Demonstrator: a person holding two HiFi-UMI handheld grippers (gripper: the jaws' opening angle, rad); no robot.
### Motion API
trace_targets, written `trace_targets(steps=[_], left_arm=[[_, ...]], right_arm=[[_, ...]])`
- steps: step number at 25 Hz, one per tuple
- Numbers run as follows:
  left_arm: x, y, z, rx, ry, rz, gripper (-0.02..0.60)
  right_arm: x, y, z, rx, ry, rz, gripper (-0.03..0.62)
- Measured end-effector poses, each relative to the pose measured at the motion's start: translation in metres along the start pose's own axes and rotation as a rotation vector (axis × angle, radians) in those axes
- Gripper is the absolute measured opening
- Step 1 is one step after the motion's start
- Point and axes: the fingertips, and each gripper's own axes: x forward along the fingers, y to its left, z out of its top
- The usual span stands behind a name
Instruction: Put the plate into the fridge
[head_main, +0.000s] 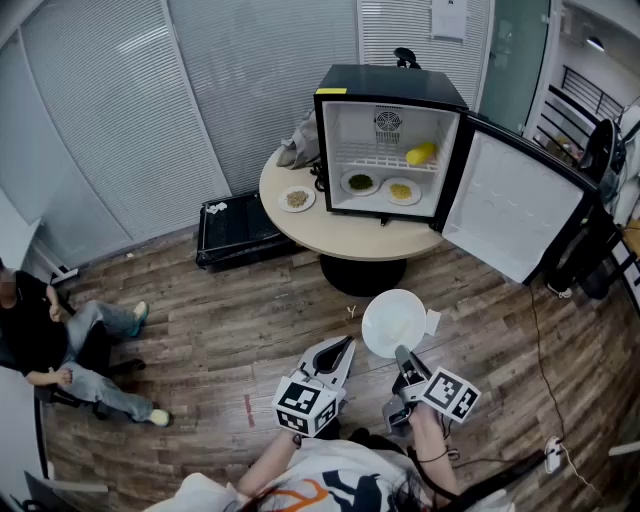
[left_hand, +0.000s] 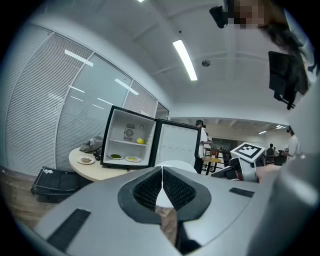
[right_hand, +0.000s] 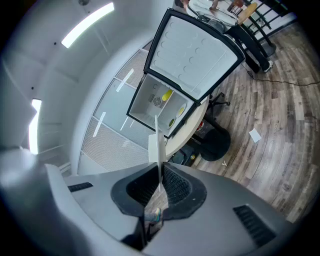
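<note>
- White plate (head_main: 394, 322) is gripped at its near rim by the right gripper (head_main: 403, 357), whose jaws are closed on the edge. It is carried out in front of the person, over the wooden floor (head_main: 250, 320) and well apart from the fridge.
- Only a narrow bite of rim is held, so the plate could be levered downward by its own weight, or slid out of the pads if swung quickly.
- The left gripper (head_main: 340, 352) is held just beside the plate with its jaws closed on nothing. No support is given from that side, and the plate could be knocked by it.
- The round table (head_main: 350, 240) has to be reached across, and its edge could be struck by the plate's far rim if the plate is brought in too low.
- The open door (head_main: 510, 205) stands at the right and could be clipped on the approach.
- The bottom of the fridge (head_main: 390, 85) is already taken by a plate of green food (head_main: 360, 182) and a plate of yellow food (head_main: 401, 190). Little bare room seems left, so these could be shoved or overlapped.
</note>
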Motion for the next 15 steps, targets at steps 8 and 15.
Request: trace_targets(steps=[8,15], left_arm=[[-0.004,-0.010,-0.010,-0.028,-0.002,0.017,0.012],[-0.003,-0.017,-0.002,-0.010,-0.033,-0.001,0.012]], right_arm=[[-0.013,-0.005,0.000,-0.033,0.008,-0.017,0.028],[-0.015,0.000,-0.001,-0.003,0.008,0.013,0.028]])
